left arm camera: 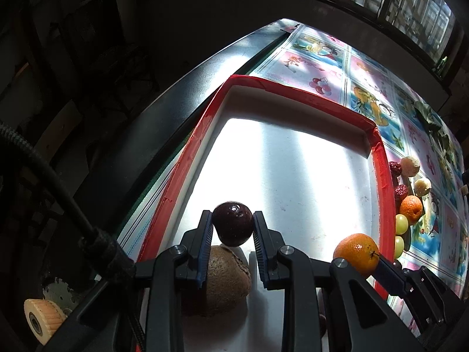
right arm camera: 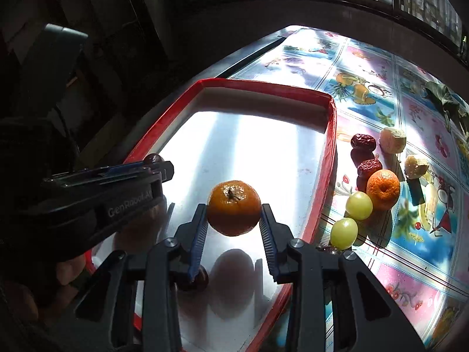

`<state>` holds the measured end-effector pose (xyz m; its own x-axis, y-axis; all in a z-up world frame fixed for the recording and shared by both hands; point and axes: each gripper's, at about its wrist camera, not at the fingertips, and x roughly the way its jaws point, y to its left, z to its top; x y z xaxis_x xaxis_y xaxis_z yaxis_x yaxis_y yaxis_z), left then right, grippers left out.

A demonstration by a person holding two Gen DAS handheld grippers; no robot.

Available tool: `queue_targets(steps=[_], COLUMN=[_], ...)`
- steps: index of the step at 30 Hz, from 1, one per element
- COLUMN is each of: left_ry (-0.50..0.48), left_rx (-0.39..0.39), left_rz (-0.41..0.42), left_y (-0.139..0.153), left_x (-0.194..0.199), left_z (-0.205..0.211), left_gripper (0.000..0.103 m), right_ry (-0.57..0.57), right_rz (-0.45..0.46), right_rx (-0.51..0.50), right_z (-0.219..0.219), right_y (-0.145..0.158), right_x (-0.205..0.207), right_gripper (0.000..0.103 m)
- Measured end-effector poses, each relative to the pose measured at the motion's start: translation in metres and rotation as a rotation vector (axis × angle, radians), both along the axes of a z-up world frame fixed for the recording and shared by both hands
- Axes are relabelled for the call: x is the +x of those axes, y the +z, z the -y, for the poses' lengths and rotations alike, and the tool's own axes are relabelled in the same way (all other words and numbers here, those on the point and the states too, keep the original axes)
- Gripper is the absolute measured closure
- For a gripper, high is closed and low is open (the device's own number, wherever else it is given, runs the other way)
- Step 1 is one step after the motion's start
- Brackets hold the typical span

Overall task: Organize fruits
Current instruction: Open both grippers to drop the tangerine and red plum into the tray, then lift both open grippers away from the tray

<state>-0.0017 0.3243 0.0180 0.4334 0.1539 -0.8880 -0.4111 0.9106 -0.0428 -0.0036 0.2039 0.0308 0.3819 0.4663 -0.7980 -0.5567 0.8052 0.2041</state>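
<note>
Both hands carry fruit over the red-rimmed tray (left arm camera: 382,176), and everything here is best placed against that tray. The left gripper (left arm camera: 233,228) has its fingers (left arm camera: 206,234) clenched on a dark plum (left arm camera: 233,227), held above the tray's near left part, just past a brown kiwi (left arm camera: 222,281) that already lies on the white floor. The right gripper (right arm camera: 234,220) has its fingers (right arm camera: 268,234) clamped on an orange (right arm camera: 234,206), which hangs above the tray's near middle and throws a shadow on the floor below, so it is not yet set down.

Each fruit is pinched across its widest part, probably because a round, smooth skin would slip out of a grip nearer its top or bottom.

Outside the tray, just beyond its right rim on the patterned surface (right arm camera: 410,264), wait a second orange (right arm camera: 383,189), two green grapes (right arm camera: 359,205), two red dates (right arm camera: 363,142) and two pale peeled pieces (right arm camera: 392,140) (what fruit these are I cannot tell). They sit in a loose cluster near the rim, likely so each reach stays short. A small dark fruit (right arm camera: 199,281) lies on the tray floor under the right gripper.
</note>
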Motion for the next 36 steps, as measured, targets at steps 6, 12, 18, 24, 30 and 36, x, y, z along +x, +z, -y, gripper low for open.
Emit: queue_targets(steps=[6,12,18,24,30,36], left_ry=[-0.007,-0.003,0.009,-0.001,-0.067,-0.187], left_rx=[0.021,-0.008,-0.001,-0.008,-0.041,-0.057], left_rz=[-0.018,-0.015,0.023,0.055,0.094,0.088], left_y=[-0.005,-0.003,0.010,0.024,0.038,0.042], left_x=[0.005,0.003,-0.007,-0.017,-0.026,-0.027], left_z=[0.000,-0.002,0.001,0.016,0.050,0.105], left_gripper=[0.076,0.058,0.052,0.046,0.043,0.042], right_ry=[0.018,0.025,0.002,-0.056,-0.202,-0.400], right_rz=[-0.028,-0.033,-0.011,0.026,0.067,0.044], right_rx=[-0.039,-0.036,-0.003,0.053,0.083,0.083], right_z=[-0.009,-0.008,0.011,0.052,0.120,0.194], right_y=[-0.015,-0.015,-0.001,0.020,0.032,0.023], right_x=[0.001,-0.003,-0.016,-0.033,-0.046,-0.050], right_gripper=[0.065,0.046,0.042,0.040,0.034,0.033])
